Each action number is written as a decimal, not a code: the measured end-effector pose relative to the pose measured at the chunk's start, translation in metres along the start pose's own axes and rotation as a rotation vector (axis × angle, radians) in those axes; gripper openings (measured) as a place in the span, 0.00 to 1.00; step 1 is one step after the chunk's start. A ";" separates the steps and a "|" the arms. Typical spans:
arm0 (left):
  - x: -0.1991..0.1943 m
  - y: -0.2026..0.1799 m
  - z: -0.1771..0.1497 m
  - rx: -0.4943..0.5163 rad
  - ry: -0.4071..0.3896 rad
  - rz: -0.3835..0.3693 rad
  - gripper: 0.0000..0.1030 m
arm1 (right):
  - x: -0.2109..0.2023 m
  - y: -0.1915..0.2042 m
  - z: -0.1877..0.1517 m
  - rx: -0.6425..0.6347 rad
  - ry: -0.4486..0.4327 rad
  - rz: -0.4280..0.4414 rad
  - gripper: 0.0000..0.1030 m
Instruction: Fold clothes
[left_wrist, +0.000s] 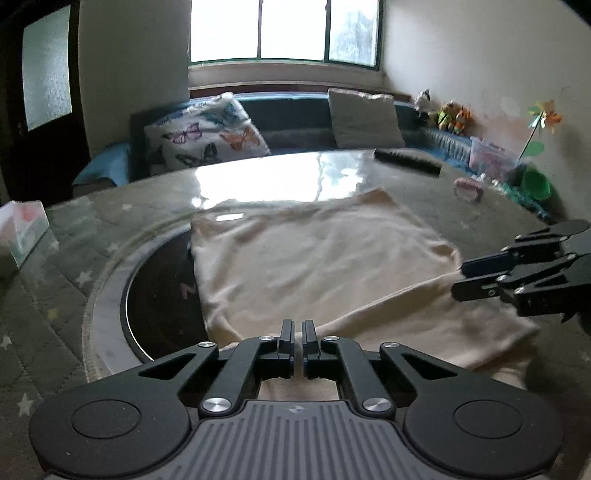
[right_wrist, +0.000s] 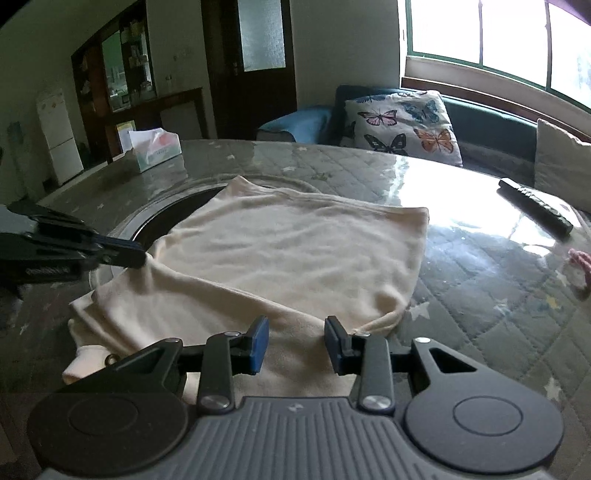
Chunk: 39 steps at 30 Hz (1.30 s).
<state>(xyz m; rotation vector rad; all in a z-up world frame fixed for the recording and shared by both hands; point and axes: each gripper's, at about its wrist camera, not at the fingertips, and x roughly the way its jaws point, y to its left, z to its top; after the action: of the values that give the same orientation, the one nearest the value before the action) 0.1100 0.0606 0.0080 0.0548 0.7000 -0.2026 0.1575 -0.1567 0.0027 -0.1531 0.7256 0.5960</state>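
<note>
A cream garment (left_wrist: 314, 258) (right_wrist: 295, 251) lies spread on the glass-topped round table (left_wrist: 110, 229), partly folded, with a loose layer bunched at its near side. My left gripper (left_wrist: 298, 328) is shut on the garment's near edge. From the right wrist view, the left gripper (right_wrist: 138, 256) pinches a corner that tents up slightly. My right gripper (right_wrist: 295, 332) is open, its blue-padded fingers straddling the folded edge just above the cloth. In the left wrist view the right gripper (left_wrist: 460, 278) enters from the right at the same fold line.
A dark round inset (left_wrist: 159, 295) in the table lies partly under the garment. A tissue box (left_wrist: 22, 229) (right_wrist: 155, 147) stands at the far left, a black remote (left_wrist: 406, 160) (right_wrist: 535, 206) and a pink item (left_wrist: 469, 190) at the far right. A sofa with a butterfly pillow (left_wrist: 207, 136) runs behind.
</note>
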 end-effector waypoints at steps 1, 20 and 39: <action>0.005 0.000 0.000 0.004 0.006 -0.004 0.05 | 0.003 0.000 0.000 0.001 0.007 -0.003 0.32; -0.015 -0.010 -0.013 0.117 -0.011 -0.021 0.14 | -0.011 0.021 -0.008 -0.102 0.005 0.005 0.40; -0.069 -0.035 -0.060 0.398 0.009 -0.018 0.35 | -0.041 0.030 -0.043 -0.144 0.034 0.003 0.41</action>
<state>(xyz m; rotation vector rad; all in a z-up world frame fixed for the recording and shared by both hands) 0.0136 0.0446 0.0069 0.4295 0.6610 -0.3565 0.0910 -0.1649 0.0002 -0.2958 0.7161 0.6502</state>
